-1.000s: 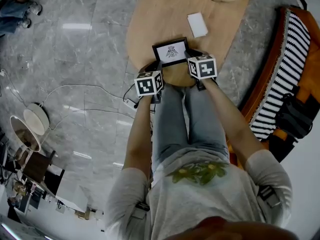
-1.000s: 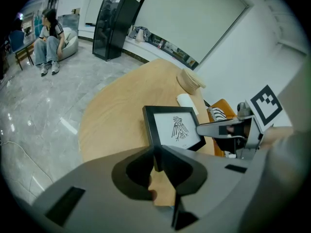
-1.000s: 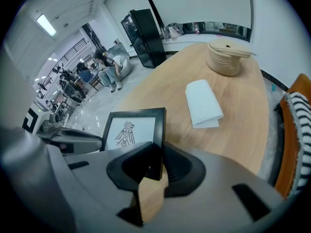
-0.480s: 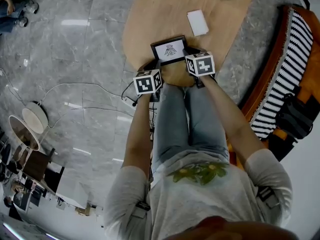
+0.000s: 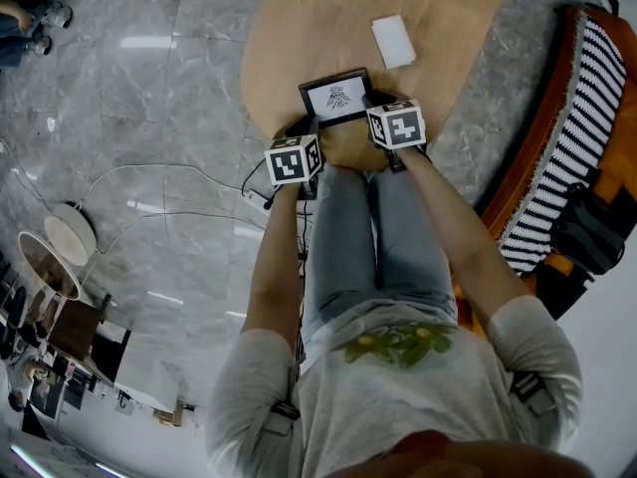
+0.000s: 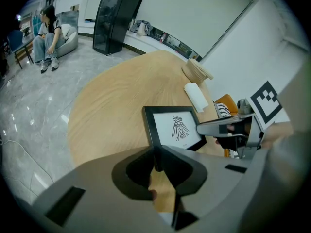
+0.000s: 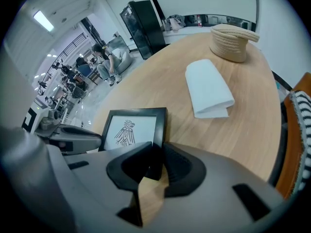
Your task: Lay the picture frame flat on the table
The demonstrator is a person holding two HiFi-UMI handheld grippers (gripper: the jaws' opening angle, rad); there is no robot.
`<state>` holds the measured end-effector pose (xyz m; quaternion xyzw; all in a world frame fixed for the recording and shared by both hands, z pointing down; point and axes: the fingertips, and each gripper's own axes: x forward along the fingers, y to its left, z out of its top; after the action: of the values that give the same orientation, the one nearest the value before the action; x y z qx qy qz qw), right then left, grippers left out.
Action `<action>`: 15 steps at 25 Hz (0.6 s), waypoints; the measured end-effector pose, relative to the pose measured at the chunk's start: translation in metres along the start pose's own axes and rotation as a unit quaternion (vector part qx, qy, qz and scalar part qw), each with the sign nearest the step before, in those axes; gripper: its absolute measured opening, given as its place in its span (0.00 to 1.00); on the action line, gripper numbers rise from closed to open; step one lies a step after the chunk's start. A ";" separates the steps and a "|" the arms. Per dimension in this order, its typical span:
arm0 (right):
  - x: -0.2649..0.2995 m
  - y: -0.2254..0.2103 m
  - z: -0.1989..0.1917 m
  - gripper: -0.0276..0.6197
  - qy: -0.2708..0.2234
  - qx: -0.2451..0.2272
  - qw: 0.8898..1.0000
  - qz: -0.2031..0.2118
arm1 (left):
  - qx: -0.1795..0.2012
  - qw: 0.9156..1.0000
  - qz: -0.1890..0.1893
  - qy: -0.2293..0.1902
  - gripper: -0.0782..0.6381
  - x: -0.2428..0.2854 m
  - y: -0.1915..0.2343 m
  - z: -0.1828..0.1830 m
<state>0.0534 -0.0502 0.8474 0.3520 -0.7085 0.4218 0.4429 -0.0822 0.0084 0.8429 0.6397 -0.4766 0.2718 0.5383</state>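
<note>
A black picture frame (image 5: pixel 336 98) with a bird drawing is held low over the near end of the wooden table (image 5: pixel 318 28), face up and tilted. My left gripper (image 5: pixel 311 127) is shut on the frame's left edge (image 6: pixel 151 130) near its lower corner. On the frame's right edge (image 7: pixel 160 130) my right gripper (image 5: pixel 371 110) is clamped; its jaws have just been opening slightly, with the edge still between the pads. Whether the frame touches the table I cannot tell.
A folded white cloth (image 5: pixel 392 41) lies beyond the frame, and a woven basket (image 7: pixel 233 40) stands at the table's far end. A striped seat (image 5: pixel 567 137) is to the right. Cables (image 5: pixel 179 177) run over the marble floor to the left.
Both grippers and the frame have sunk a little toward the table. The hold on both edges looks the same.
</note>
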 end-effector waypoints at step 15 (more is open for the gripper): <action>0.004 -0.002 -0.007 0.18 0.009 -0.016 1.000 -0.012 | -0.022 0.999 0.039 0.005 0.20 0.002 0.002 -0.002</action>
<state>0.0559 -0.0452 0.8528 0.3496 -0.7072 0.4080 0.4596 -0.0826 0.0100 0.8460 0.6076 -0.5043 0.2853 0.5432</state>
